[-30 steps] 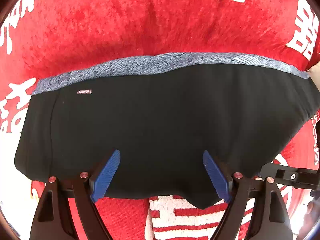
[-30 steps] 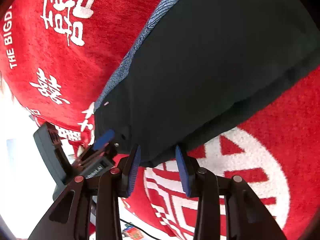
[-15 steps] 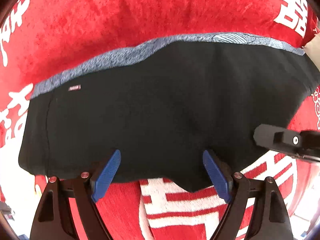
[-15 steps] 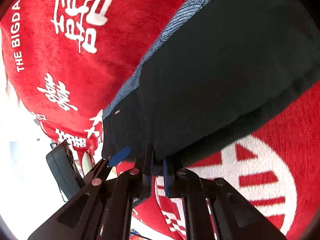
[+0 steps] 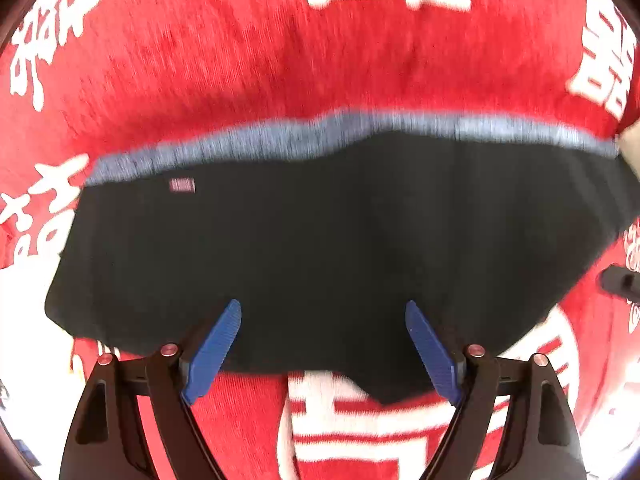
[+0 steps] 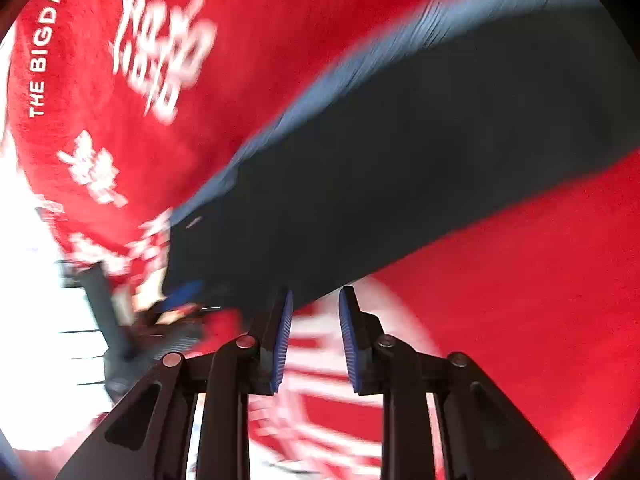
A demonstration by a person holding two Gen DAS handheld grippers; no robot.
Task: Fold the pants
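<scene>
Black folded pants (image 5: 340, 240) with a blue-grey waistband (image 5: 320, 136) and a small pink label (image 5: 182, 186) lie flat on the red cloth. My left gripper (image 5: 323, 308) is open wide, its blue fingers over the pants' near edge. In the right wrist view the pants (image 6: 400, 168) stretch from the lower left to the upper right. My right gripper (image 6: 316, 300) is open with a narrow gap, empty, just off the pants' near edge. The left gripper (image 6: 180, 296) shows blurred at the left.
A red plush cloth (image 5: 280, 60) with white characters covers the surface and continues in the right wrist view (image 6: 520, 300). Its left edge meets a bright white area (image 6: 32, 320). A dark part of the other gripper (image 5: 620, 282) shows at the far right.
My right gripper was shut on the pants' near edge half a second ago and has opened and drawn back. The left gripper stays open and has shifted slightly; both views are blurred.
</scene>
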